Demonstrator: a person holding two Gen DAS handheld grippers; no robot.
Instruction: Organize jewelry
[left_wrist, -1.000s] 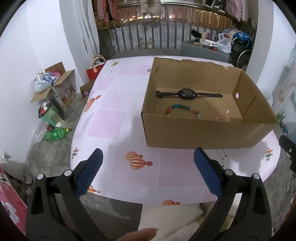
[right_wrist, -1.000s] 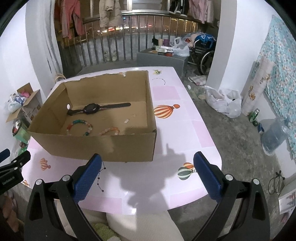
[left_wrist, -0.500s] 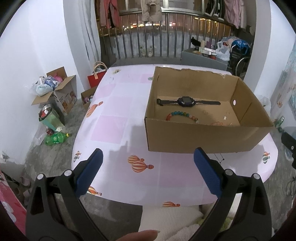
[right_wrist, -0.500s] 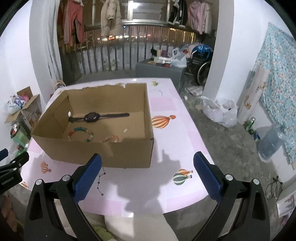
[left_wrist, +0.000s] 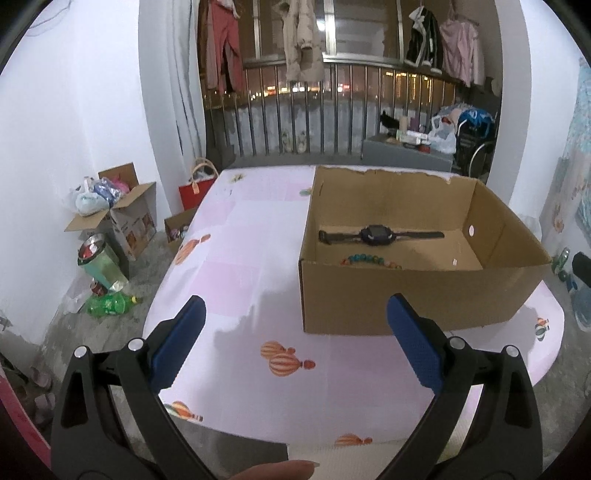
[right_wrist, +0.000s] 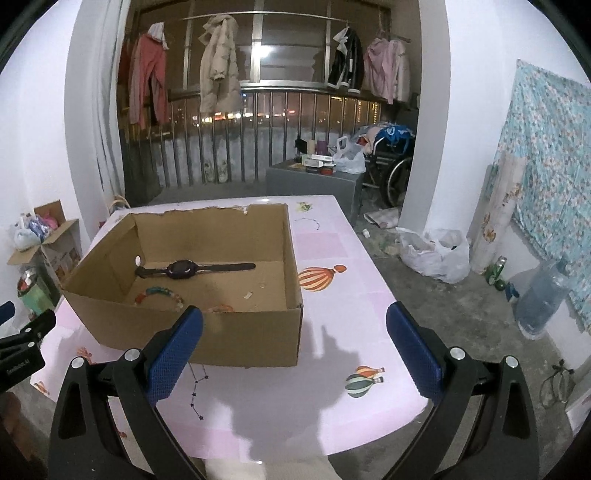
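Two grippers: both held above the near edge of the table, jaws spread wide, nothing between them.
Left gripper (left_wrist: 295, 339): released; its blue pads (left_wrist: 177, 347) hang over bare tablecloth, left of and nearer than the box.
Table (left_wrist: 236, 266): pink cloth printed with hot-air balloons.
Box (left_wrist: 406, 295): open cardboard carton on the right half of the table in the left wrist view, well apart from both grippers.
Watch (left_wrist: 376, 234): black, lying flat with straps stretched out, on the box floor toward the far wall.
Bead bracelet (right_wrist: 159, 293): coloured beads, on the box floor nearer than the watch, apart from it.
Orange bracelet (right_wrist: 221, 307): partly hidden behind the near wall, right of the beads.
Right gripper (right_wrist: 294, 339): released; left pad overlaps the box's near wall in view, right pad over the table's right side.
Fingertip (left_wrist: 280, 470): a person's, at the bottom edge.
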